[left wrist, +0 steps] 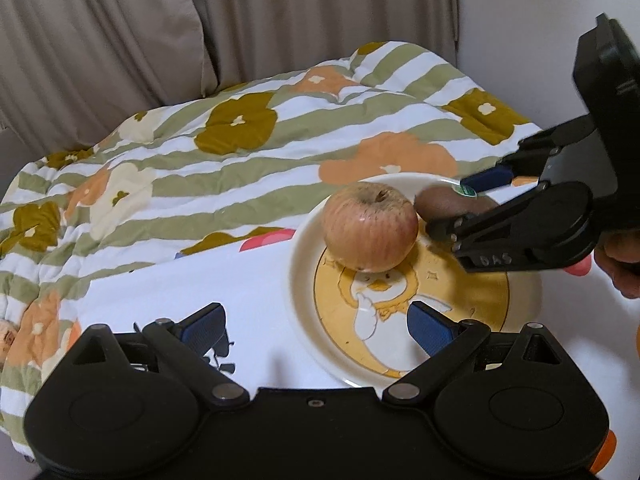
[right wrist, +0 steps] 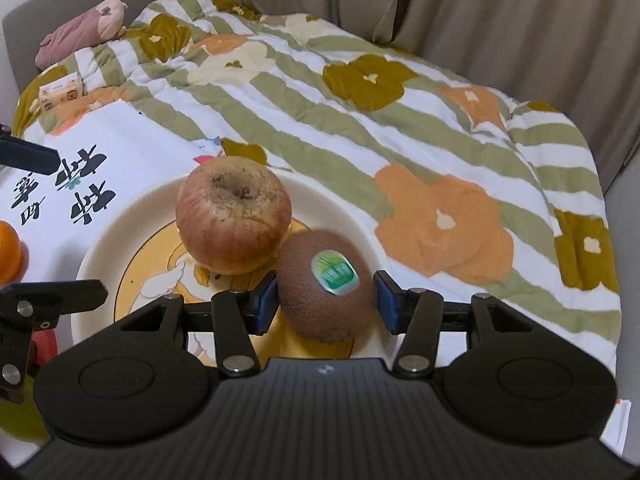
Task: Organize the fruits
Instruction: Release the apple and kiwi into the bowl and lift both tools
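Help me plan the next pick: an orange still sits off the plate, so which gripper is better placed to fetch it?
Left. The left gripper is open and empty, while the right gripper still brackets the kiwi on the plate. The orange lies left.

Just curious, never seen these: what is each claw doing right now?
Left gripper: open, empty.
Right gripper: open around the kiwi, pads not pressing.

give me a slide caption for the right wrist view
Right hand-held gripper straddles a stickered kiwi resting beside an apple on a plate.
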{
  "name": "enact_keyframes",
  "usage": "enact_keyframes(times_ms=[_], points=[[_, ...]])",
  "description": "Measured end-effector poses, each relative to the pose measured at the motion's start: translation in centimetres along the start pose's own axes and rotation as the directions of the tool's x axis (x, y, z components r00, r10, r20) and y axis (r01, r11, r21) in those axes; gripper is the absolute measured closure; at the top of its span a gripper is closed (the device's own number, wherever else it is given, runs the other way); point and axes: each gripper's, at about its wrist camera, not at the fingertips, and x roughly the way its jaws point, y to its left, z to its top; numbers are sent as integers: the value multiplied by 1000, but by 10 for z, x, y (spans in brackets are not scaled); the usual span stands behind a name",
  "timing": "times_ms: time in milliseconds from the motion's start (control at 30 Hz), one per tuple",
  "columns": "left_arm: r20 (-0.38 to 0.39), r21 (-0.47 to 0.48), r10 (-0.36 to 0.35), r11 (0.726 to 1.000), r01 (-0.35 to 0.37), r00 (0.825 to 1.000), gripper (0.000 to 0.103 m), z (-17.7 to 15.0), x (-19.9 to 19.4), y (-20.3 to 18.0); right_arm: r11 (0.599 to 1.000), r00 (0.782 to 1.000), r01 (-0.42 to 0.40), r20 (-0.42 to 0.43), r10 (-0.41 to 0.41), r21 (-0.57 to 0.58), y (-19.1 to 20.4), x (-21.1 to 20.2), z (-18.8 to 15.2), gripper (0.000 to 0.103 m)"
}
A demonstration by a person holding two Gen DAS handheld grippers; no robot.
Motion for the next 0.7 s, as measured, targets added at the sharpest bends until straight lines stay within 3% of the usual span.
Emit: enact_keyframes(times_ms=[167,333,533,700], points=[[-11,-22,18,1000,-18,1000,4,-3,-5,4,996,997,68,24,-67,-52,5,-5,2,8],[1,-60,45,997,-45,999,4,-7,-21,10,999,1000,25,15,-26,31,-4,-19,-2,8],[38,-133,73,989,-67,997,4,-11,-47,17,997,998,57,35,-59,59,-6,-49,-1,8],[61,-147,92,986,-82,994,4,-14,-68,25,991,997,65,43,-70,114,-5,-75,0,0]])
